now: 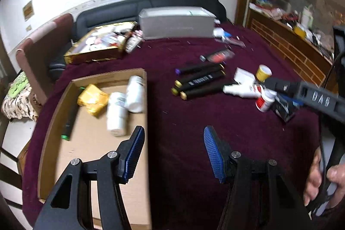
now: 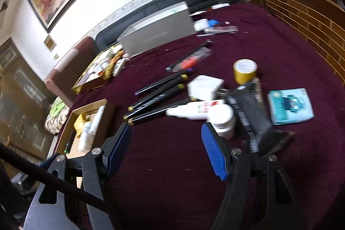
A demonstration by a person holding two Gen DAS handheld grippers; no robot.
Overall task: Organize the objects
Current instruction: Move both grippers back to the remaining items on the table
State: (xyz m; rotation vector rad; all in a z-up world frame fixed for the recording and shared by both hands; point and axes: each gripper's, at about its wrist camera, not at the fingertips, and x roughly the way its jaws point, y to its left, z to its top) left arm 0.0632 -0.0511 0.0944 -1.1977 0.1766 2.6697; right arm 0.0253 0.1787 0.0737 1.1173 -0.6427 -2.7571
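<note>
A cardboard tray [image 1: 138, 165] lies on the maroon cloth at the left, holding two white bottles [image 1: 117, 113], a yellow packet [image 1: 93, 99] and a black pen [image 1: 69, 122]. My left gripper [image 1: 173, 154] is open and empty, over the tray's right edge. Black markers [image 1: 198, 83] lie mid-table. My right gripper [image 2: 166, 148] is open and empty, just before a white squeeze bottle [image 2: 194, 111], a white-capped jar [image 2: 222, 120] and a black packet [image 2: 250, 113]. The right gripper also shows in the left wrist view [image 1: 278, 87].
A yellow-lidded jar [image 2: 244, 70], a white box [image 2: 204, 86] and a teal packet [image 2: 290, 106] lie near the right gripper. A grey box [image 1: 179, 23], a gold box [image 1: 97, 44] and a red-black package [image 1: 217, 55] sit farther back. A wooden cabinet [image 1: 291, 49] stands right.
</note>
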